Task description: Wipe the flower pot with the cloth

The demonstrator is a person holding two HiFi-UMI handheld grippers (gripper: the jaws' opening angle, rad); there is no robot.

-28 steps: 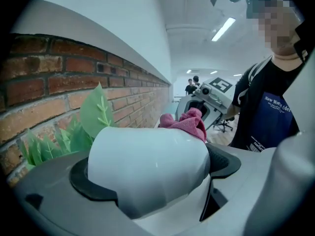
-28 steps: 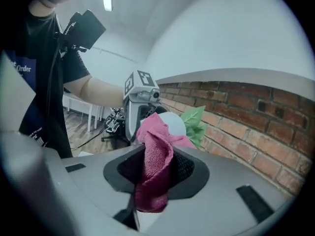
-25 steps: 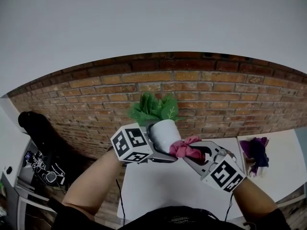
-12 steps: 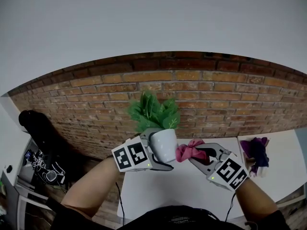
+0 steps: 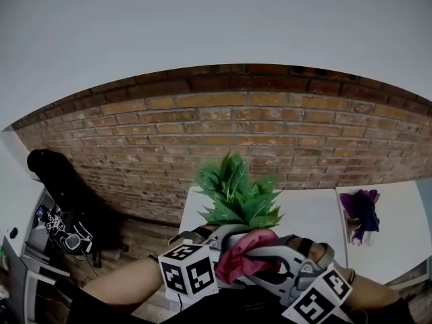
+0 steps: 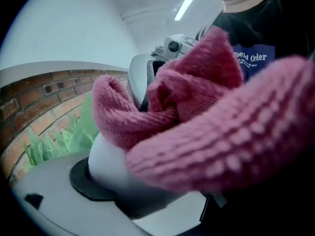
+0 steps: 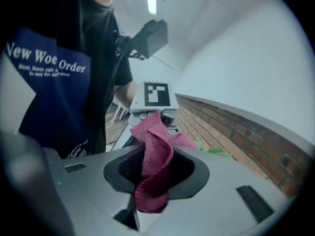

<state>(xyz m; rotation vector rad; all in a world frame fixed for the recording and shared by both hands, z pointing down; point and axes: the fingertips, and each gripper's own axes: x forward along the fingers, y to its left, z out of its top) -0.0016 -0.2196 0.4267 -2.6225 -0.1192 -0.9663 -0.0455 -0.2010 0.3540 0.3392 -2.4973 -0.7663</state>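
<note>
Wall: brick wall (image 5: 283,123) runs across behind everything, with pale plain wall above it.
Far left: a dark bulky shape (image 5: 50,177) and a shelf of cables (image 5: 57,231) stand low on the floor, well apart from the desk; too small to name further.
Left gripper (image 5: 210,240): closed on the flower pot, one black pad pressed flat against the pot's white side in the left gripper view. Its marker cube (image 5: 189,275) faces the head camera.
Flower pot (image 6: 106,163): white and smooth, held up off the desk, in front of the desk's near edge as the head view shows it. Most of its body is covered by the cloth there.
Plant (image 5: 236,194): green leaves standing up out of the pot, seen against the desk's left half and the brick.
Cloth (image 7: 155,168): pink-red knit, bunched and folded, pressed onto the side of the pot. It fills most of the left gripper view.
Right gripper (image 5: 270,260): clamped on the cloth, a fold of which sticks up between its jaws and hangs down below them. It sits just beside the left gripper.
Desk (image 5: 307,211): white top, bare where it shows.
Side table (image 5: 398,221): white, to the right of the desk.
Purple bundle (image 5: 361,211): lies at the side table's left edge; cannot tell what it is.
</note>
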